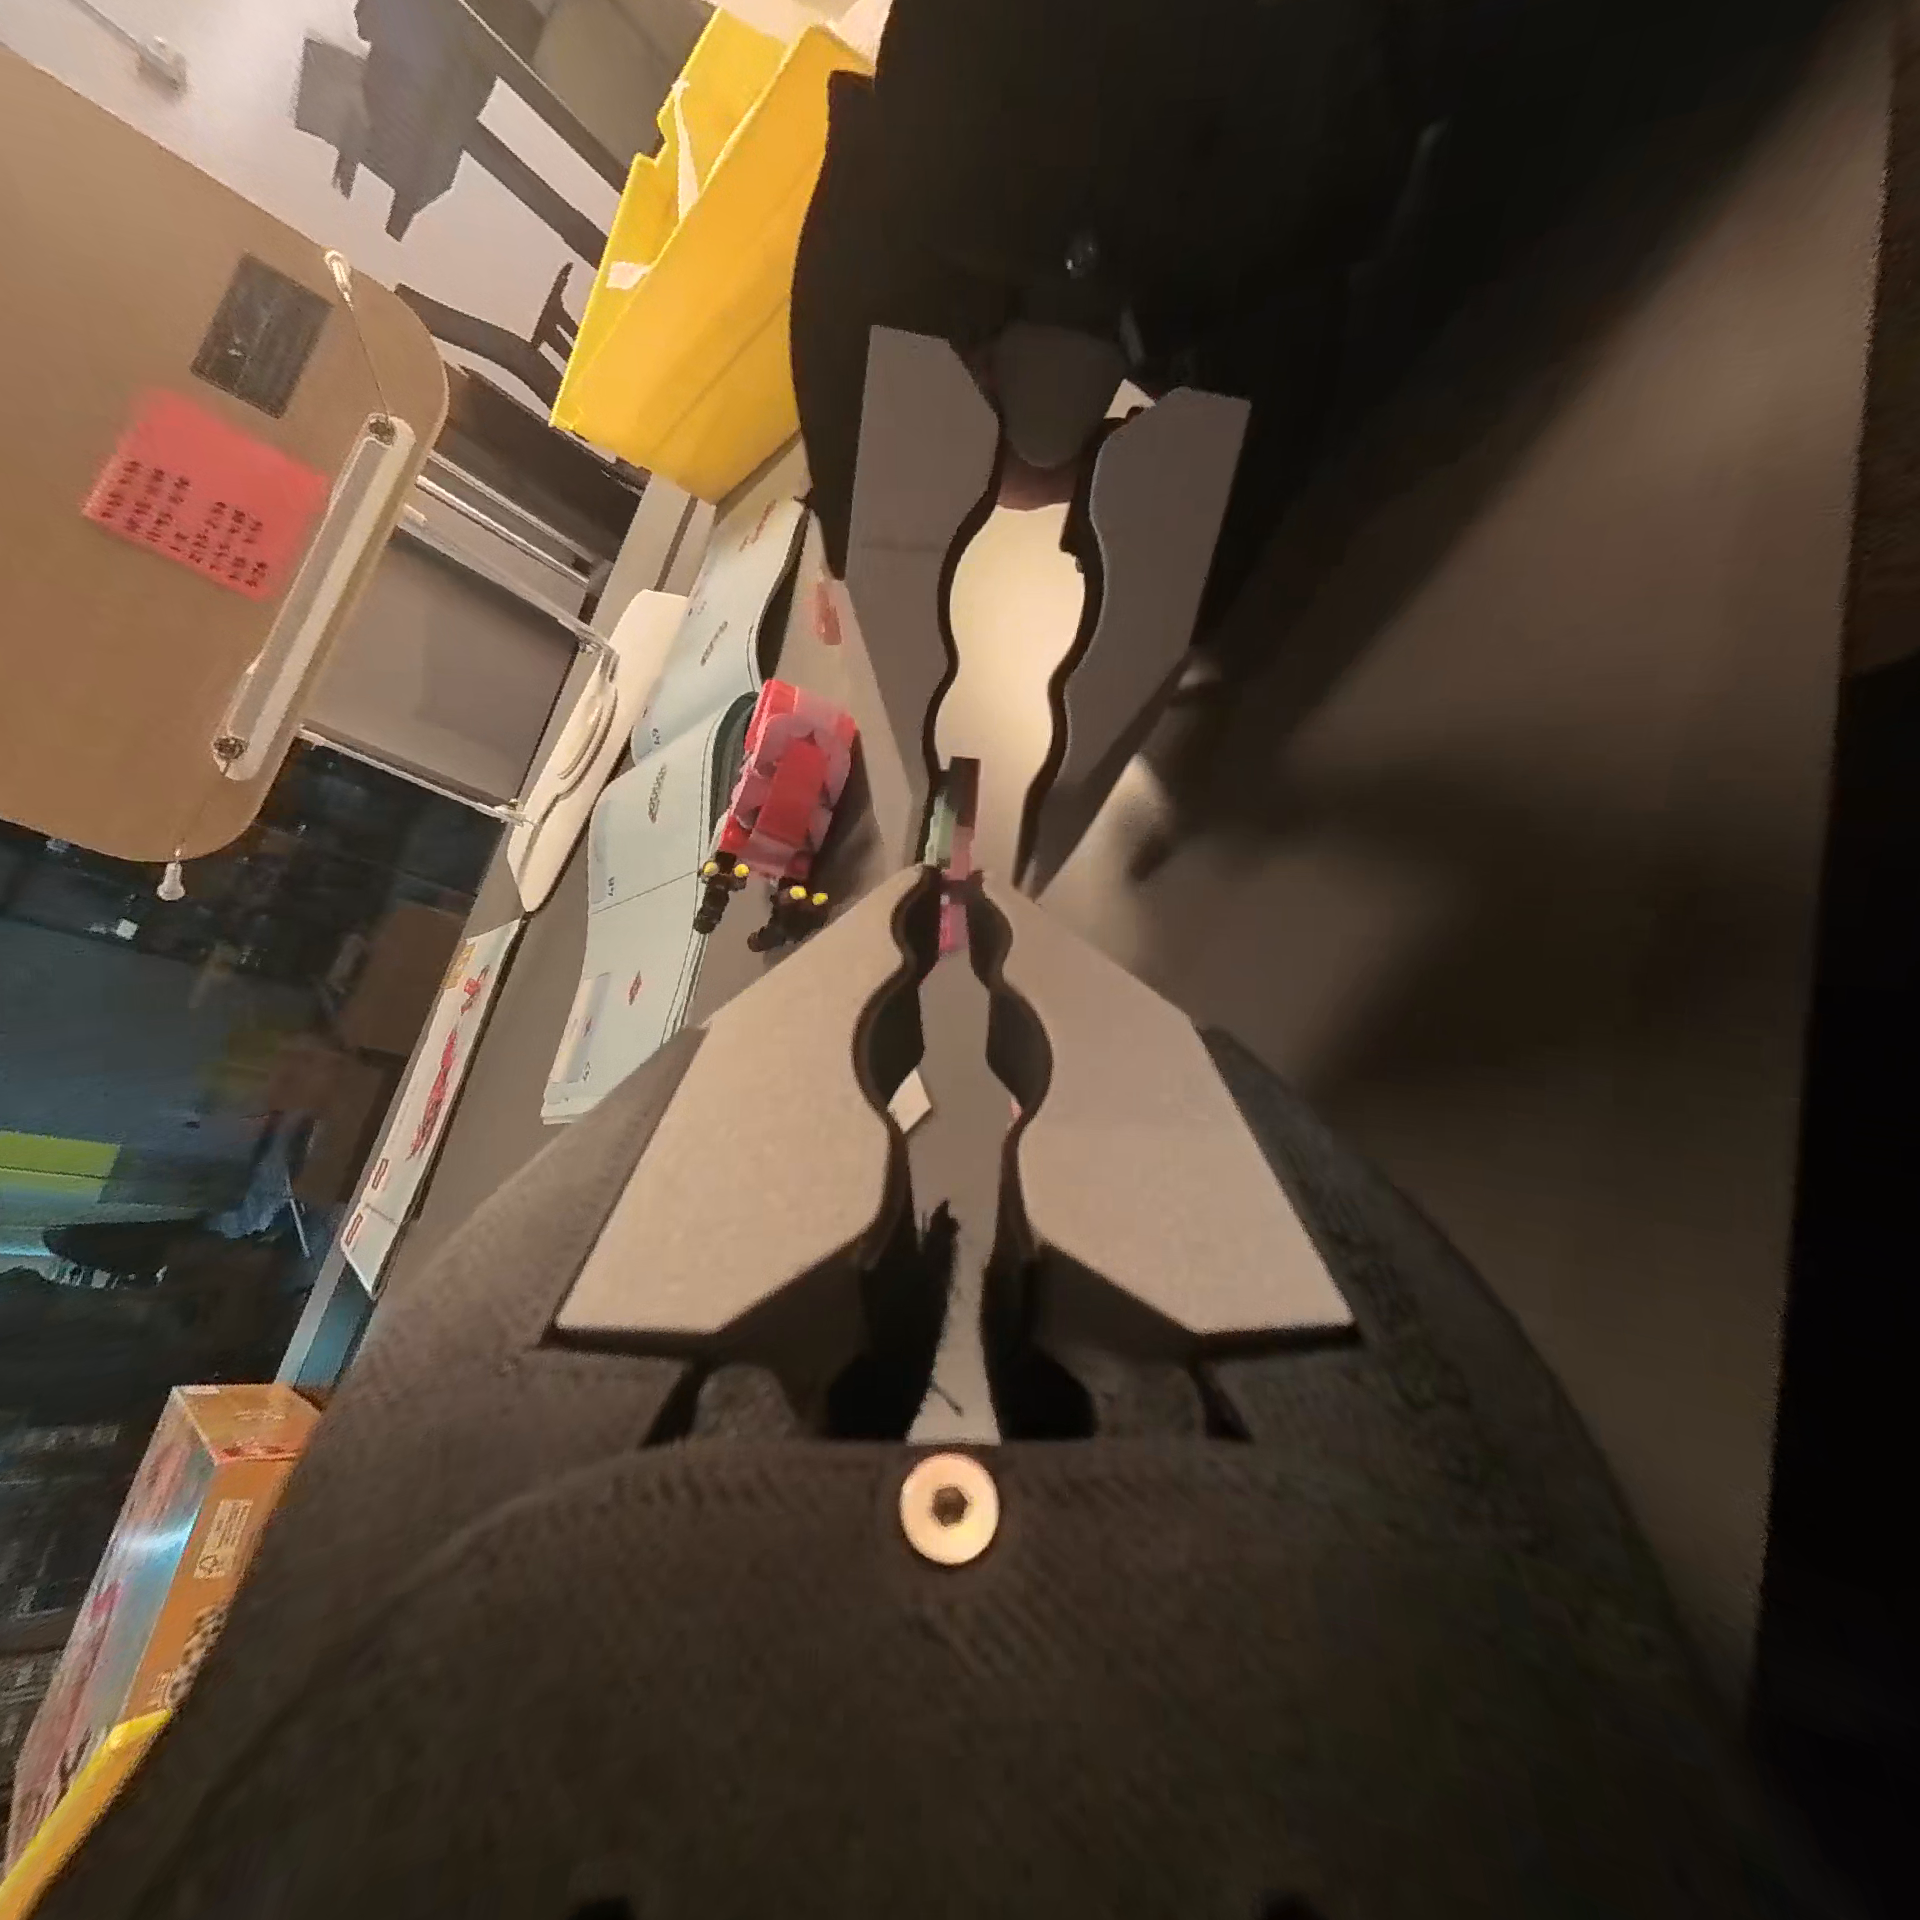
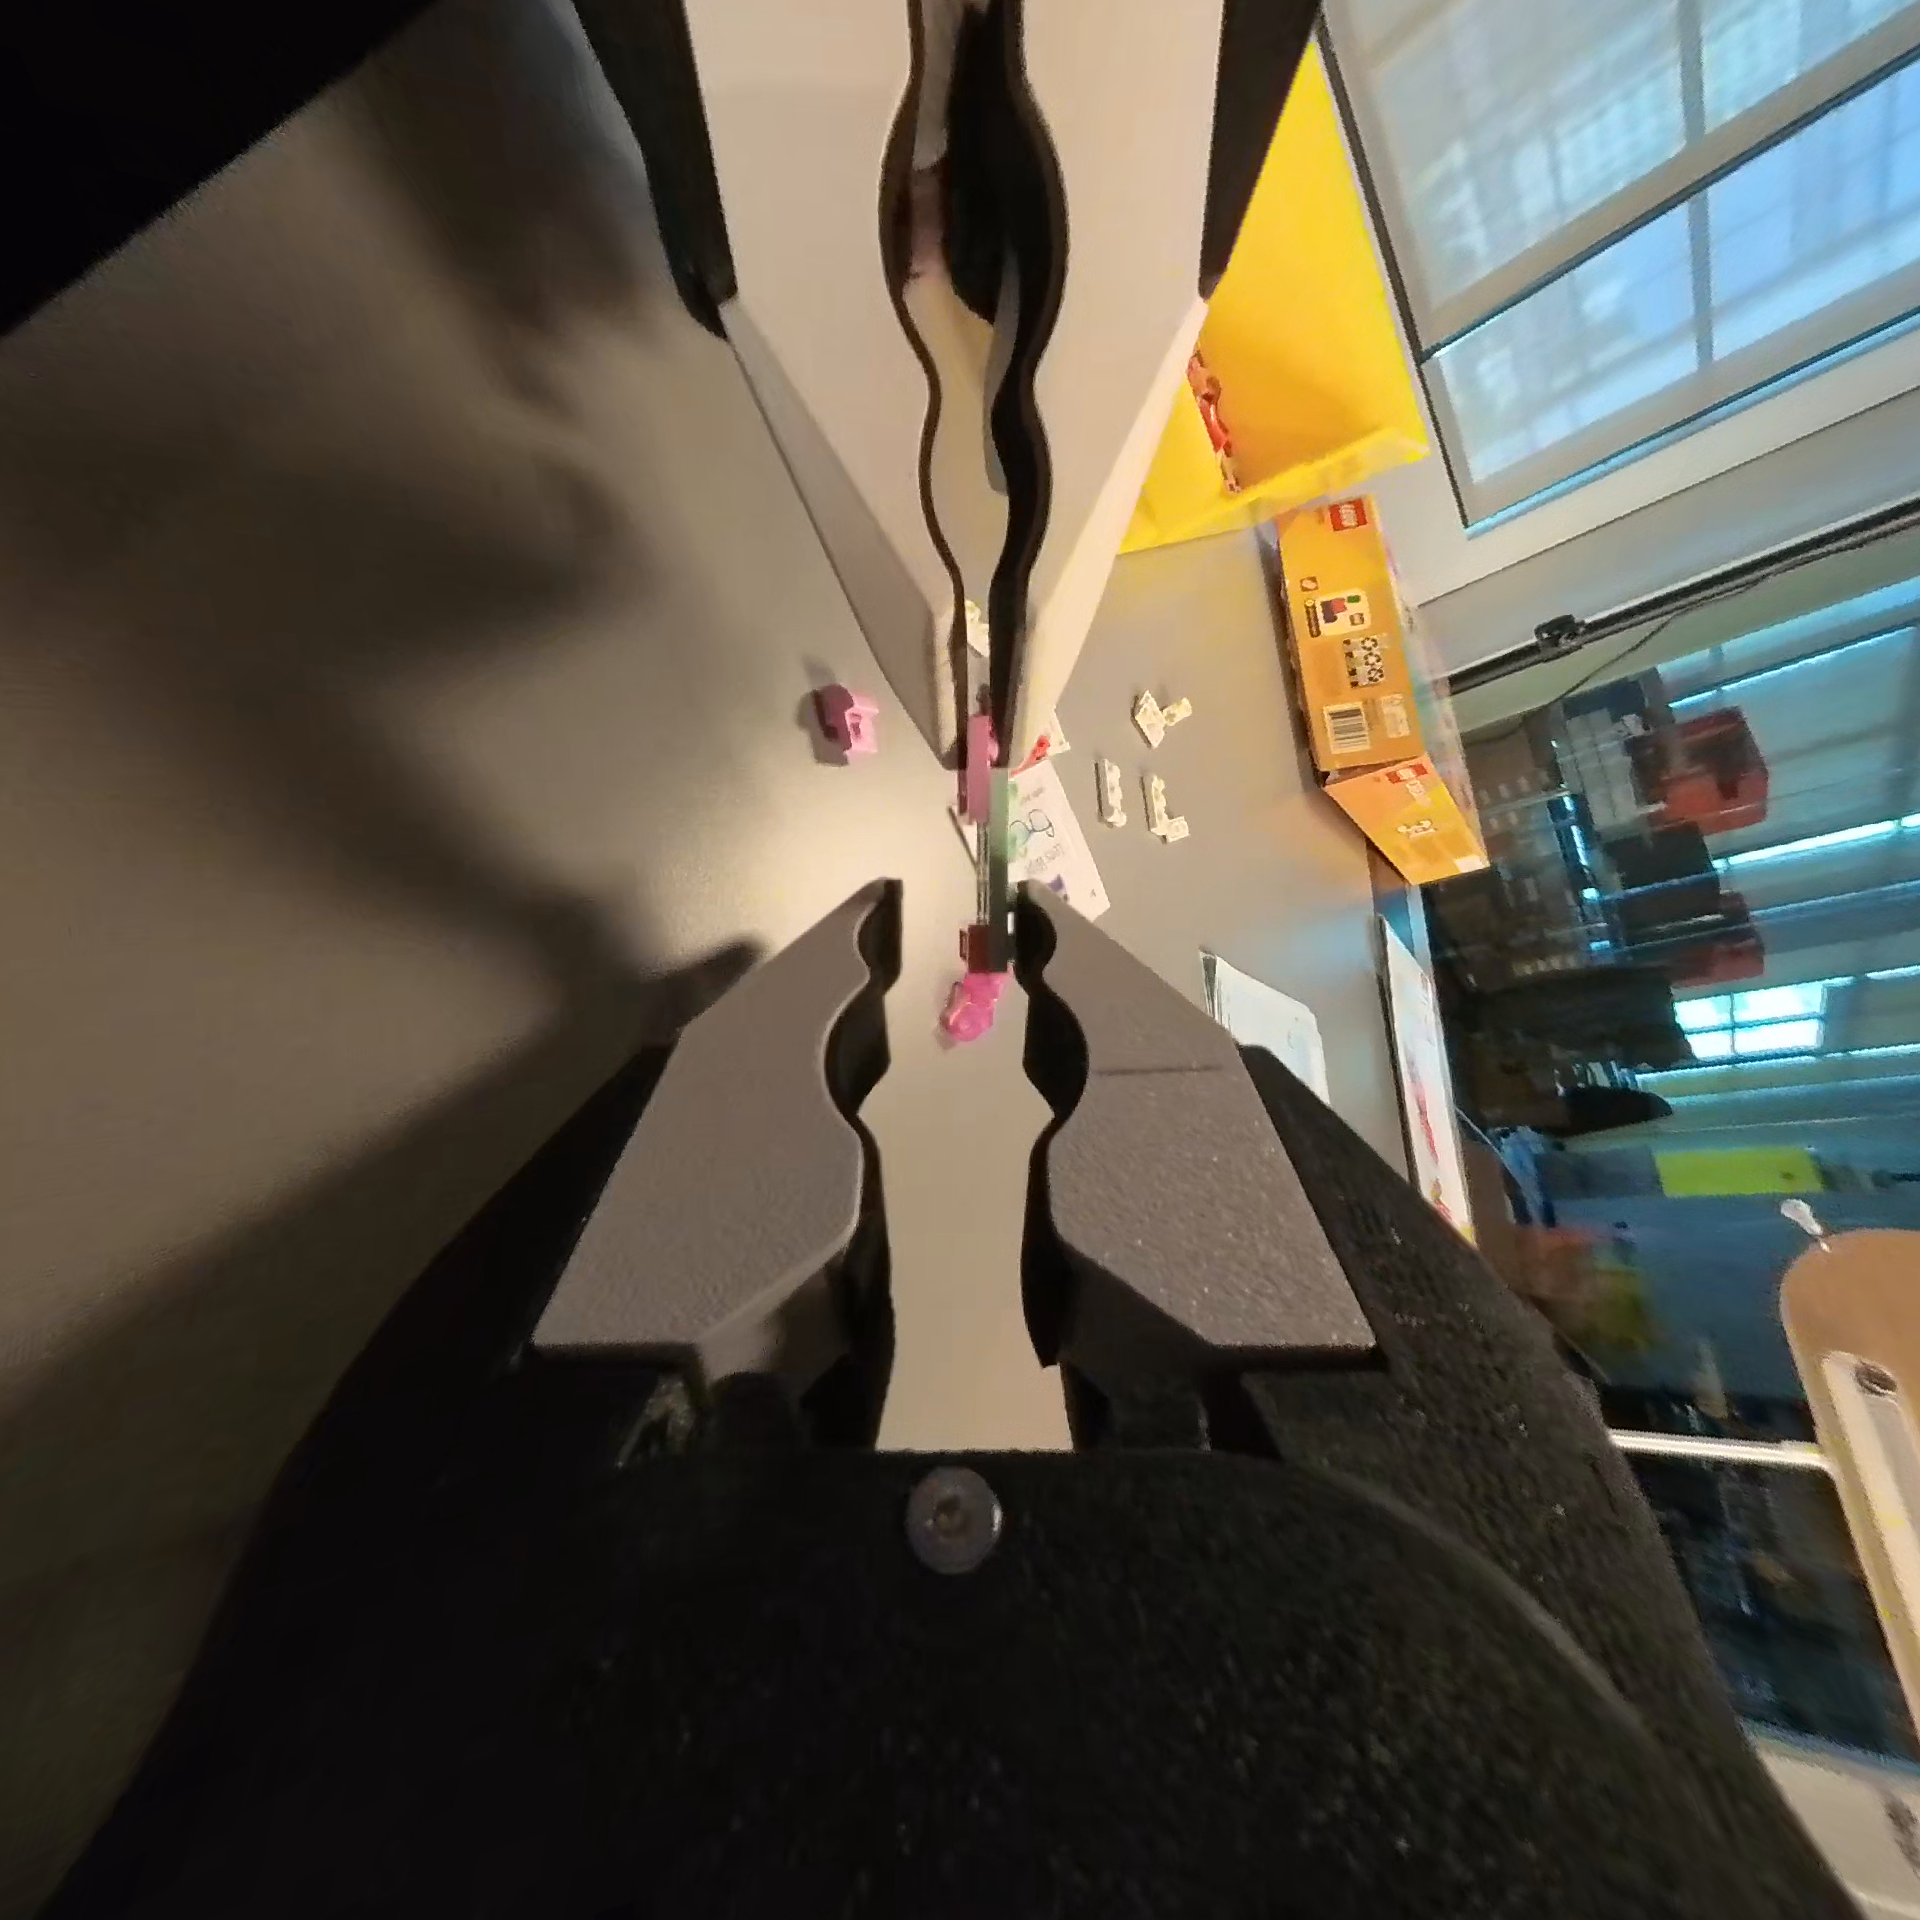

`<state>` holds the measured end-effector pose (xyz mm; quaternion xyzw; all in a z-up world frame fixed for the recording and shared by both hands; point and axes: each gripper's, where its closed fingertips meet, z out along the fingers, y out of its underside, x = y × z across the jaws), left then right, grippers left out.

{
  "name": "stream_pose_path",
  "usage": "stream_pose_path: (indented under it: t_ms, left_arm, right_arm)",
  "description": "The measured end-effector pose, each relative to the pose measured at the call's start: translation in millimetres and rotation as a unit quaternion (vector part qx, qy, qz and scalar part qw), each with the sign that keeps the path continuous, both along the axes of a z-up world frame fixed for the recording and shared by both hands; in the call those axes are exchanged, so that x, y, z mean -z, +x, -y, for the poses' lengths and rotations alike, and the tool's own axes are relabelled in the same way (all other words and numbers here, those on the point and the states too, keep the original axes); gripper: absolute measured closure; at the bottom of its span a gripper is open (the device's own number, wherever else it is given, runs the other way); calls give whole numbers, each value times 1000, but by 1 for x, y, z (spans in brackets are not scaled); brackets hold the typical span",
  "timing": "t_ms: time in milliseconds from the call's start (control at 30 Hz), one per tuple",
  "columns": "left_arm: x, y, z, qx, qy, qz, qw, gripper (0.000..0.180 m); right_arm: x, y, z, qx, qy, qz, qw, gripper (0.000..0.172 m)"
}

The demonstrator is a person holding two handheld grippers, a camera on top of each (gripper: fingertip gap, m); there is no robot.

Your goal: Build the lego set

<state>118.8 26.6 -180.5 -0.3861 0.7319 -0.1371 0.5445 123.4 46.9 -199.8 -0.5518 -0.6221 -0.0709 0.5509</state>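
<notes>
— Pink and green: that thin brick strip (image 1: 954,852) is what your left claw (image 1: 954,896) has. Its tips are nearly closed, pressed on the strip's pink end.

— And my right claw (image 2: 956,914)?

— It faces the left one from the strip's far end, jaws partly apart. The strip's dark end lies against one fingertip (image 2: 1034,920); the other fingertip stands clear of it, so nothing is pinched there.

— What lies around the strip?

— Below it on the grey table (image 2: 623,582), a bright pink piece (image 2: 975,1006) sits just beside the dark end. A pink-and-purple block (image 2: 844,722) rests off to one side, and small white pieces (image 2: 1143,769) are scattered on the other, beyond a printed leaflet (image 2: 1049,831). Orange boxes (image 2: 1351,634) and a yellow bin (image 2: 1299,343) stand farther out that way.

— And from the left camera?

— A red and pink brick model (image 1: 790,779) stands near the strip, on open instruction sheets (image 1: 644,831).
</notes>
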Motion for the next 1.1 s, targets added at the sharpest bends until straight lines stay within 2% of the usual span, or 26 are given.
stream_pose_path:
  t_ms: [100,300,400,467,500,600,700,1000,1100]
  left_arm:
    - [1,-1,2,6,-3,-2,1000,177]
    - [6,0,2,4,-15,-8,1000,177]
    - [5,-1,-4,-32,-97,6,995,170]
    - [4,-9,-9,-49,-146,11,988,145]
    - [3,-15,-13,-62,-173,17,983,141]
    - [19,-34,-27,-120,-276,-30,953,138]
    - [32,-42,-30,-137,-334,-60,931,148]
    - [47,-33,-21,-116,-307,-100,940,173]
    - [47,-32,-22,-117,-312,-100,937,174]
  right_arm:
    - [-2,1,-1,2,6,1,1000,161]
    - [3,3,-1,9,-12,14,1000,166]
    - [3,5,-6,27,-8,20,999,166]
    - [4,11,-10,42,5,34,999,166]
    - [3,13,-12,46,12,40,998,166]
    - [-1,16,-16,54,46,55,996,166]
    - [-3,16,-17,52,88,85,991,166]
    - [-6,11,-16,39,149,119,981,166]
    - [-7,9,-14,33,160,125,979,166]
